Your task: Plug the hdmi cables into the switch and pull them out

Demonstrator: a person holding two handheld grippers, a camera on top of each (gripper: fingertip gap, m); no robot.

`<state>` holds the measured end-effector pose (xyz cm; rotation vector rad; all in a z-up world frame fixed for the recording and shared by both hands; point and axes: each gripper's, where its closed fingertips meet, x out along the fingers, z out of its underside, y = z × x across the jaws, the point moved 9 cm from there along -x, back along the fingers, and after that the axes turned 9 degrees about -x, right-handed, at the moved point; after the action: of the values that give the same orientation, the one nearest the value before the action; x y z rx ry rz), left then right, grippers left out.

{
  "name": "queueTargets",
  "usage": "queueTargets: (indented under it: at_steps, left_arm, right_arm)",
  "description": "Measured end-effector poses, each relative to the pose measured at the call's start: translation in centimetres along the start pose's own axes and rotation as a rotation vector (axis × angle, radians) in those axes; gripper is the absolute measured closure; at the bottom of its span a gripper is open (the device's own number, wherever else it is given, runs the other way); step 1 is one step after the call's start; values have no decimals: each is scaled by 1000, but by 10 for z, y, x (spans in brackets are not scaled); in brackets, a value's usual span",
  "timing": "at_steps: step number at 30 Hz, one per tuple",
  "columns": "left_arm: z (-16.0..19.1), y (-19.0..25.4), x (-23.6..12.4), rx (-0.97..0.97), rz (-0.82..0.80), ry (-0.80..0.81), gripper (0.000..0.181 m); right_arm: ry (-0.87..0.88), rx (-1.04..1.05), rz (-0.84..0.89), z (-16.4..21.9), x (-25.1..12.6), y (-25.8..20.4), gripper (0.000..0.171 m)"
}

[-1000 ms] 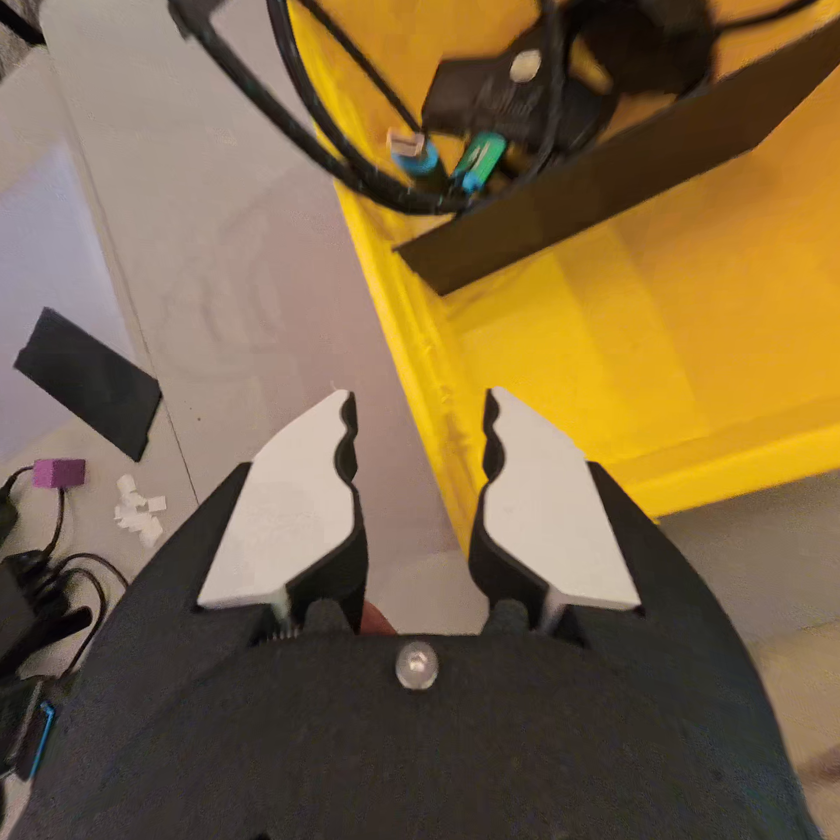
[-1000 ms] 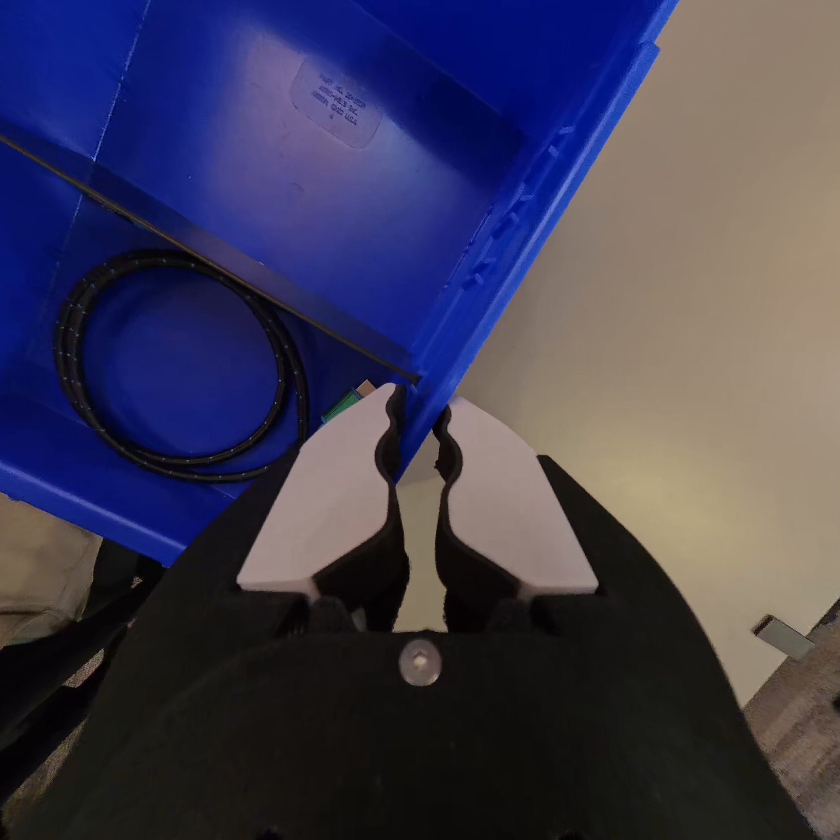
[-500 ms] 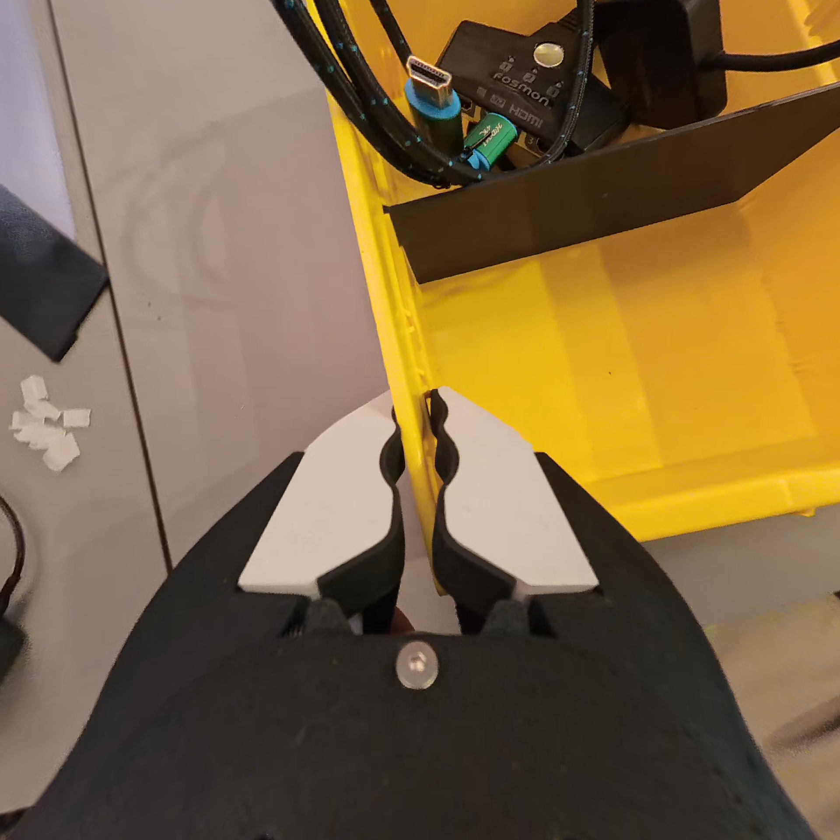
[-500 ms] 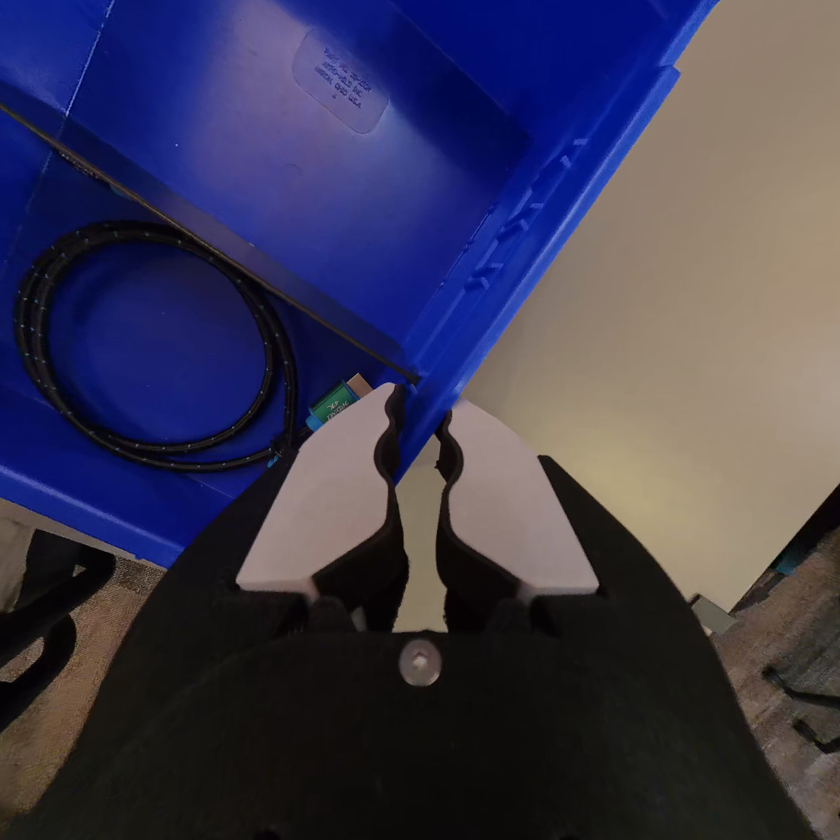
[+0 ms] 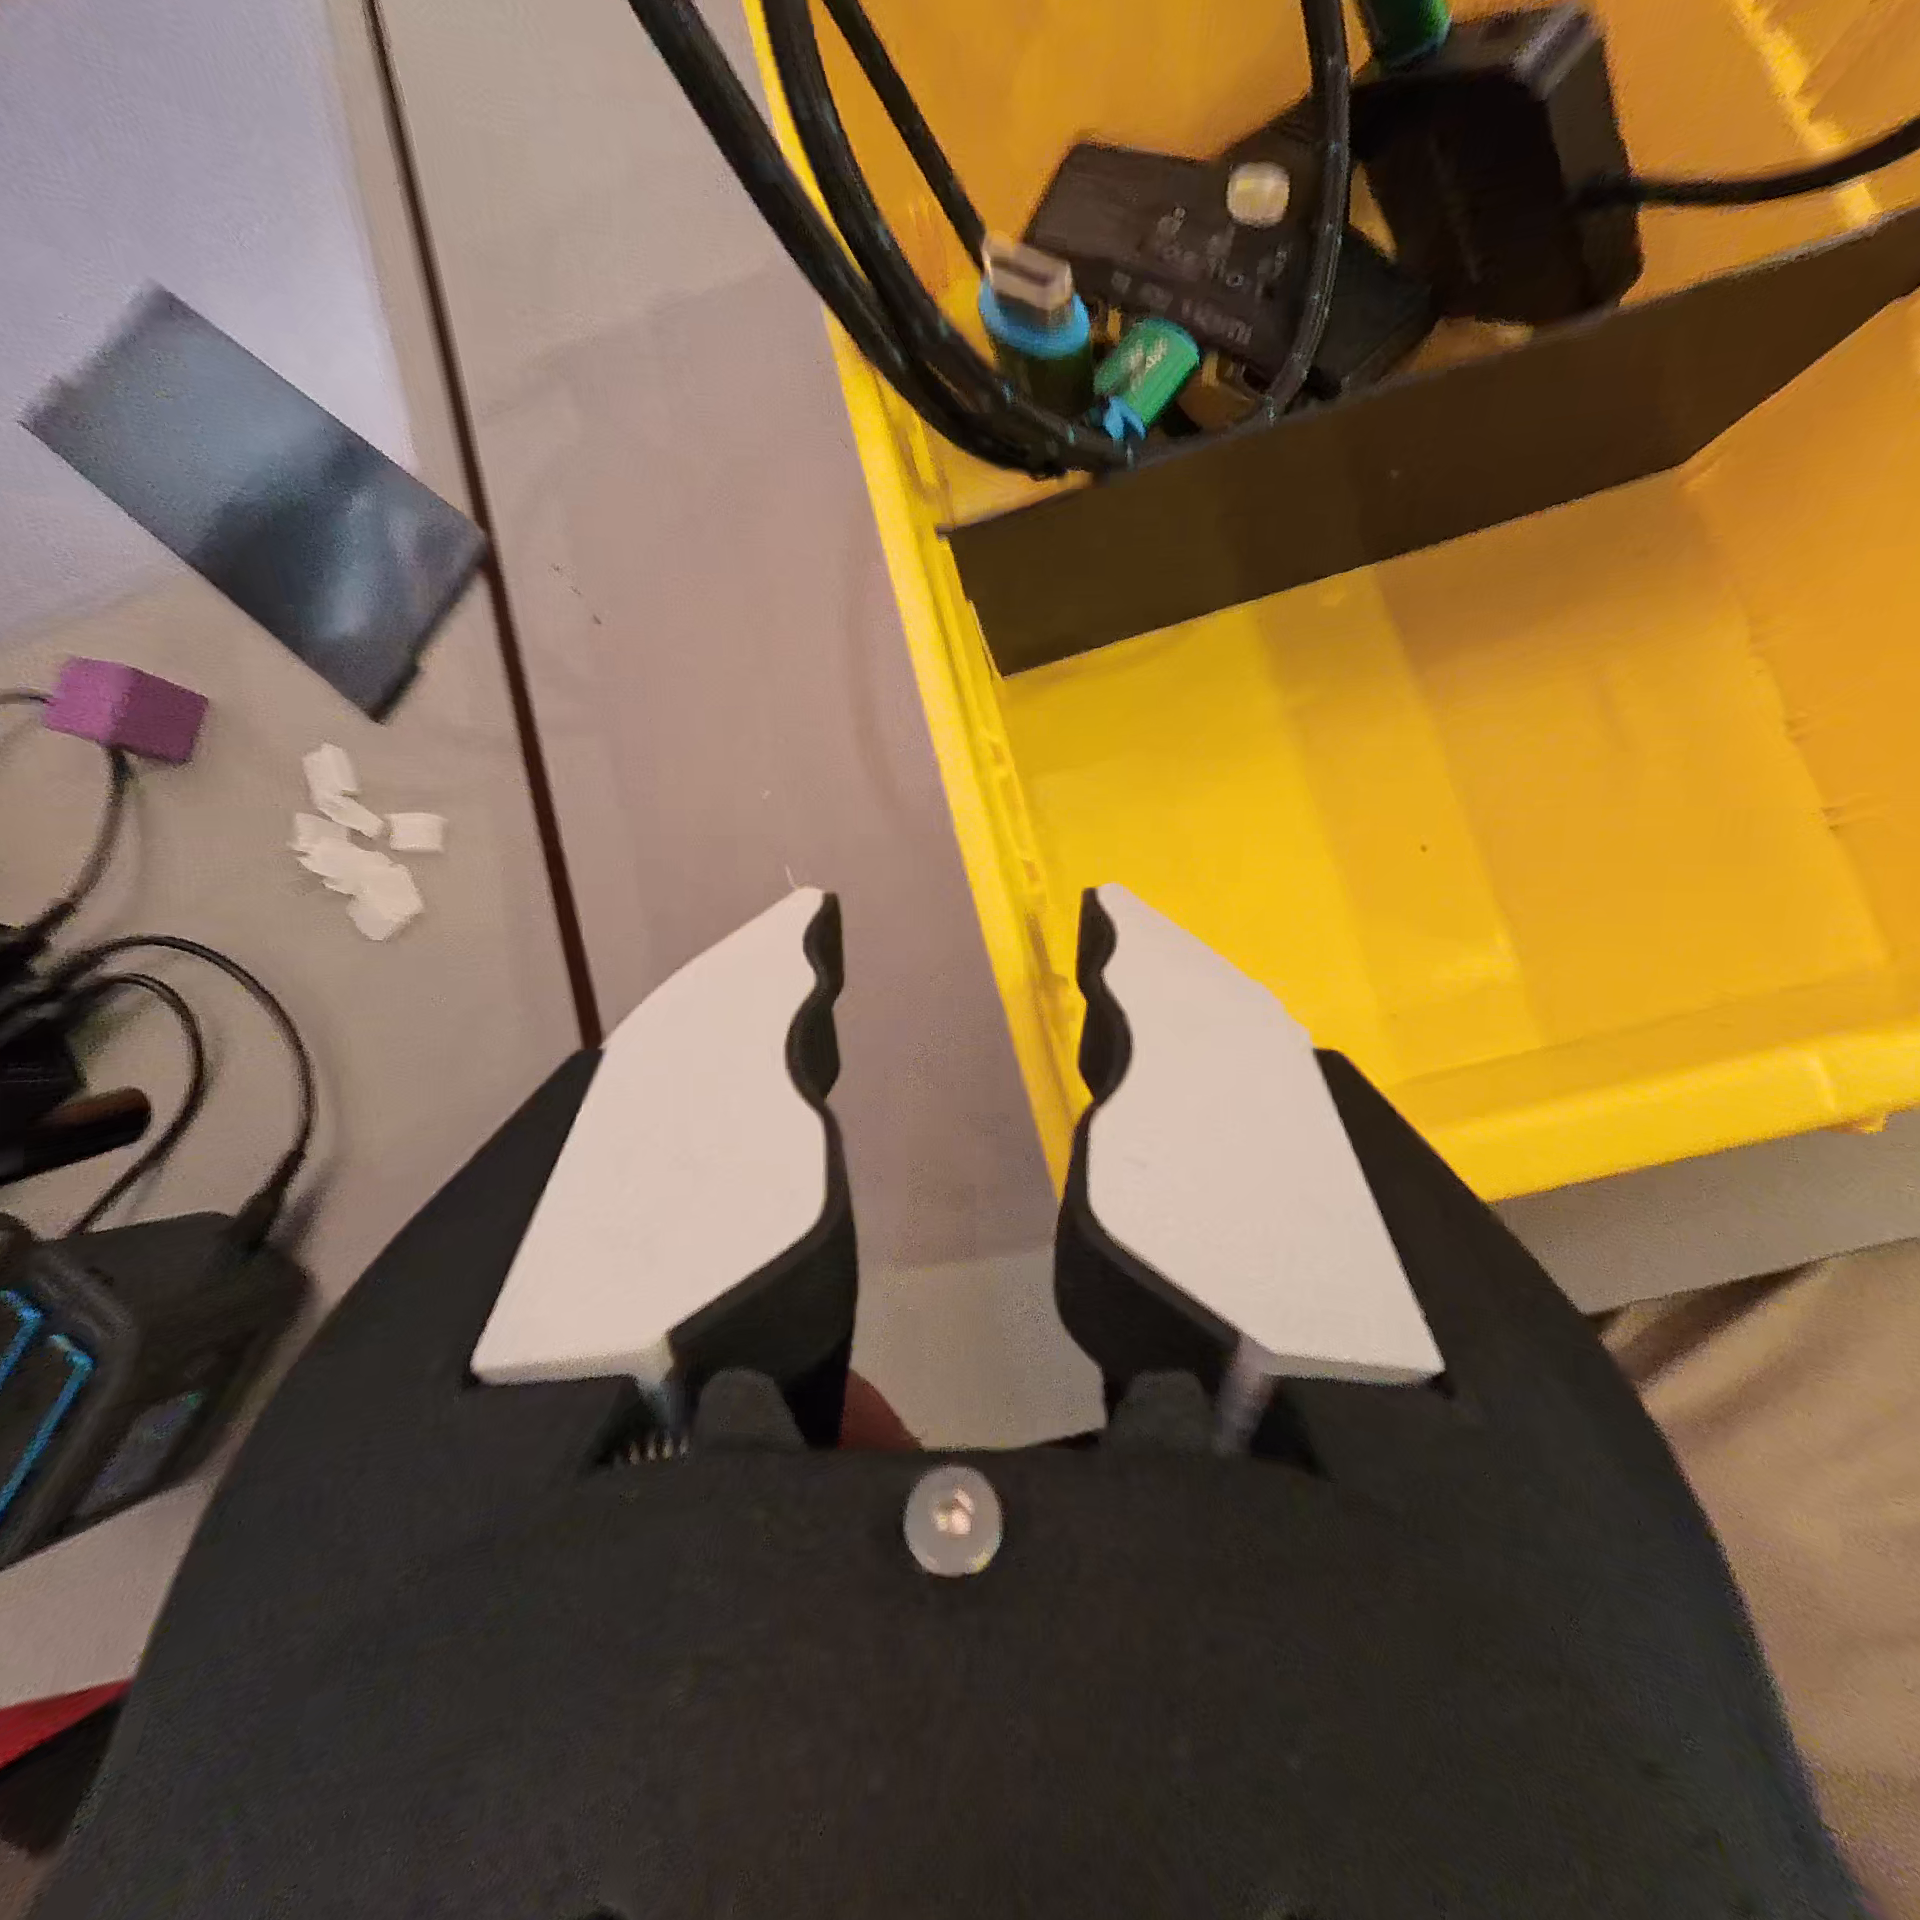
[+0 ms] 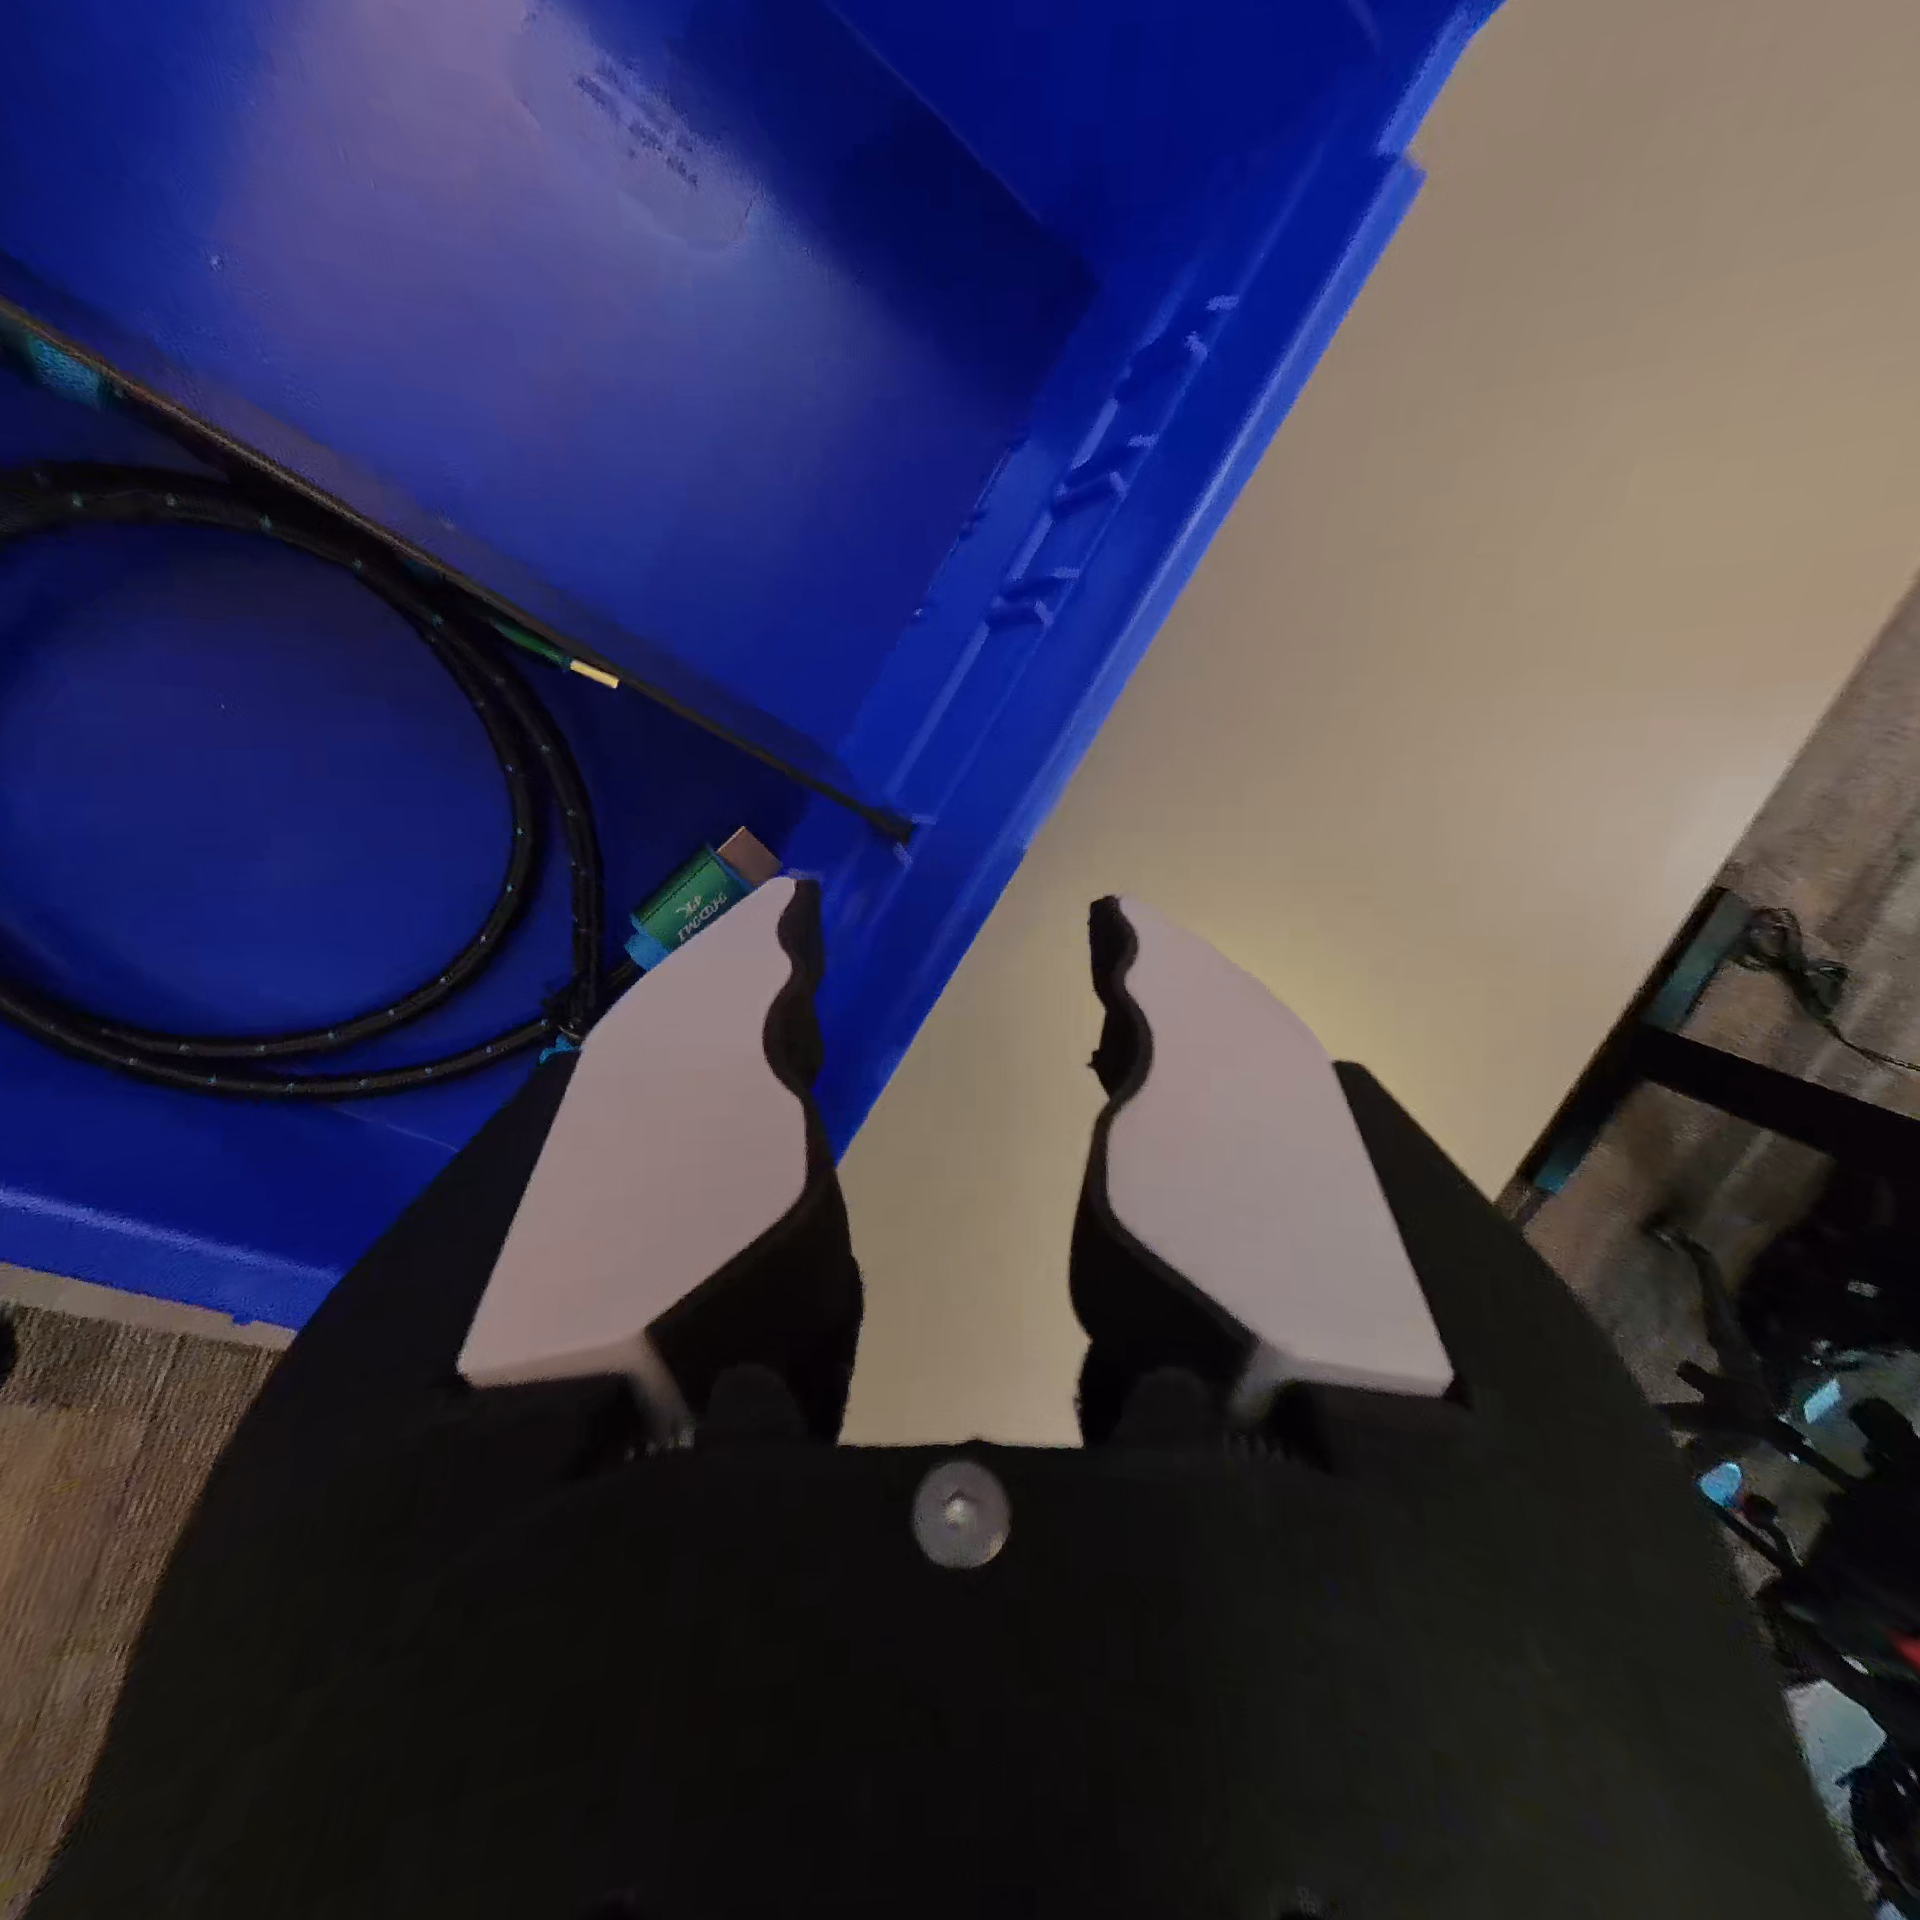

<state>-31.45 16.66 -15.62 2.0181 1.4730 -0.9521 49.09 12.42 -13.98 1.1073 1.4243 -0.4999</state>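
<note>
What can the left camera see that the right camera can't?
Only the left wrist view shows the yellow bin, with the black switch and loose cable plugs behind its black divider.

Only the right wrist view shows the blue bin, with a coiled cable and its green plug.

Both show their own hand-held gripper, left and right, open and empty.
</note>
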Motion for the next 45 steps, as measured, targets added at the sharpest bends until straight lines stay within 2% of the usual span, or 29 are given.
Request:
queueTargets:
  at_steps: [3, 7, 15, 20, 23, 32, 33, 34, 40, 45]
  left_arm:
    - [-14, 2, -16, 29, -4, 98, 134]
    - [-32, 25, -25, 115, 25, 180, 133]
    - [-79, 69, 7, 197, 58, 205, 138]
    - [-101, 71, 44, 85, 65, 168, 141]
    - [-115, 75, 60, 15, 121, 161, 141]
    - [-148, 65, 113, -229, 137, 97, 136]
    - [-150, 64, 116, -267, 149, 112, 143]
    - [-152, 62, 117, -299, 142, 142, 158]
    - [-154, 67, 114, -376, 182, 233, 170]
    - [-165, 85, 84, -265, 233, 335, 174]
  right_arm:
    - [44, 34, 67, -4, -15, -5, 113]
    - [178, 46, 109, -20, -44, -26, 115]
    - [388, -63, 52, -73, -85, -103, 120]
    - [473, -151, -50, -105, -92, -157, 123]
    - [483, -214, -81, -117, -91, -181, 123]
    - [489, -269, -150, -130, -82, -211, 124]
    - [489, -273, -153, -131, -82, -213, 124]
    - [489, -276, -156, -132, -81, -214, 124]
    - [489, -290, -171, -134, -79, -218, 125]
    - [525, -300, -202, -140, -84, -223, 124]
